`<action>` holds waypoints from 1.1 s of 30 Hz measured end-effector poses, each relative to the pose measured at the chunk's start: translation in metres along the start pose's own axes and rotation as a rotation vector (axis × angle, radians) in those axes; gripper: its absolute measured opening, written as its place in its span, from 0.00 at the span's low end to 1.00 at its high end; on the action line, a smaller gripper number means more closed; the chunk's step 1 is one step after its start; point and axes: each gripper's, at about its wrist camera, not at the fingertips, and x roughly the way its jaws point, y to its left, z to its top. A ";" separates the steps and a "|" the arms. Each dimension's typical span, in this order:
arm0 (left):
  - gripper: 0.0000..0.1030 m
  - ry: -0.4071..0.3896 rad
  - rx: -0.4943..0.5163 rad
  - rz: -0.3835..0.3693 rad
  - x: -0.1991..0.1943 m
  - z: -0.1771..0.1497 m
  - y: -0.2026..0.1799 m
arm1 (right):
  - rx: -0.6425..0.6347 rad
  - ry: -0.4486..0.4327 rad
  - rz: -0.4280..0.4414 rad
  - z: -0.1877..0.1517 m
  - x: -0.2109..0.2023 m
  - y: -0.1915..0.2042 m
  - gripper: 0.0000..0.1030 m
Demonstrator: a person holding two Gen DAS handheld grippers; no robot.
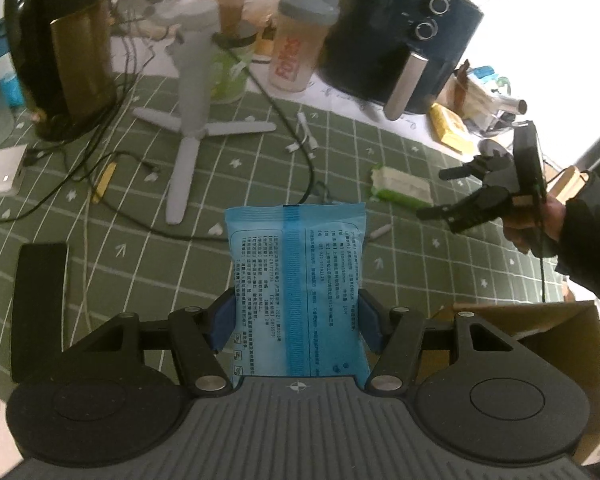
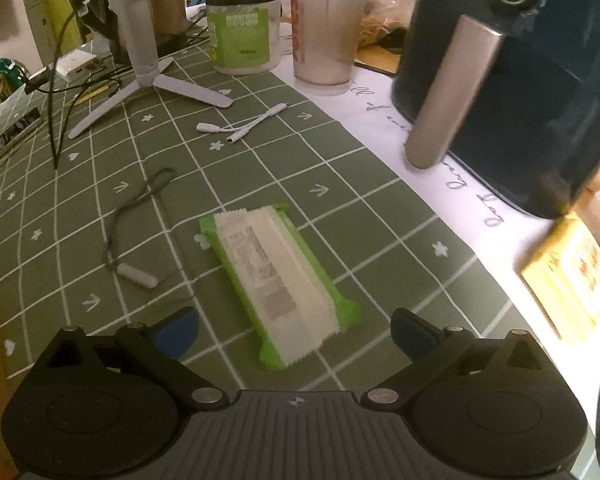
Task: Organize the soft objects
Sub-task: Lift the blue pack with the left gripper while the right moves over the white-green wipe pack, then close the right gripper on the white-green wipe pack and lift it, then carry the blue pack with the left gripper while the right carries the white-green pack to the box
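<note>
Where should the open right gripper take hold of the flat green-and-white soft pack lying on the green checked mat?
Grip the green-and-white soft pack across its narrow width near the middle, coming down from above. It lies flat and long, diagonal to the right gripper, so I would roll the wrist until the jaws straddle its long edges. The crimped ends look too floppy.

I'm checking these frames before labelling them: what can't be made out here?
- Cardboard box, left wrist view: its inside is hidden by the left gripper and cut off by the frame edge.
- Blue packet, left wrist view: its print is too small to read, and its lower end is hidden by the gripper body.
- Green packet, right wrist view: label is blurred.
- Air fryer, right wrist view: motion-blurred and cut off at the right edge.
</note>
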 end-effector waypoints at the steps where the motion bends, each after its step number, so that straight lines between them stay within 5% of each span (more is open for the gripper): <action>1: 0.58 0.003 -0.006 0.003 0.000 -0.002 0.001 | -0.006 0.003 0.002 0.002 0.006 0.001 0.92; 9: 0.58 0.010 -0.021 0.013 -0.003 -0.008 0.002 | -0.020 0.005 0.022 0.013 0.025 0.006 0.85; 13: 0.58 -0.002 -0.014 0.011 -0.007 -0.006 -0.001 | -0.011 0.007 0.047 0.016 0.021 0.007 0.55; 24: 0.58 -0.043 0.030 0.001 -0.020 0.008 -0.008 | 0.068 0.027 -0.014 0.001 -0.006 -0.003 0.51; 33: 0.58 -0.071 0.069 -0.027 -0.031 0.017 -0.014 | 0.217 -0.048 -0.061 -0.020 -0.068 -0.016 0.51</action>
